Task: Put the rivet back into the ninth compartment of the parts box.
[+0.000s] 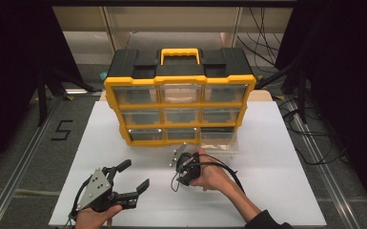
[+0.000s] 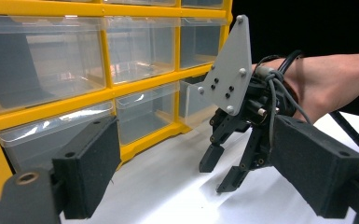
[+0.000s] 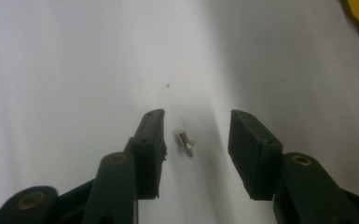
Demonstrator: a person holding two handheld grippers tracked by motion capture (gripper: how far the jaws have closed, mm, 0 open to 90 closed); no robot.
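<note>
A small metal screw [image 3: 185, 143] lies on the white table top [image 1: 276, 157]. My right gripper [image 3: 196, 115] points down at it, open, one jaw on each side of the screw and neither touching it. In the high view the right gripper [image 1: 183, 167] hangs just in front of the yellow and black drawer cabinet [image 1: 180, 95]. The left gripper view shows the right gripper [image 2: 220, 175] with its tips close above the table. My left gripper [image 1: 136, 175] is held low at the front left, wide open and empty, aimed at the cabinet.
The cabinet holds several clear drawers; its bottom right drawer [image 1: 219, 142] is pulled out over the table. Cables [image 1: 310, 138] trail on the floor at the right. A metal rail [image 1: 24, 157] runs along the left side.
</note>
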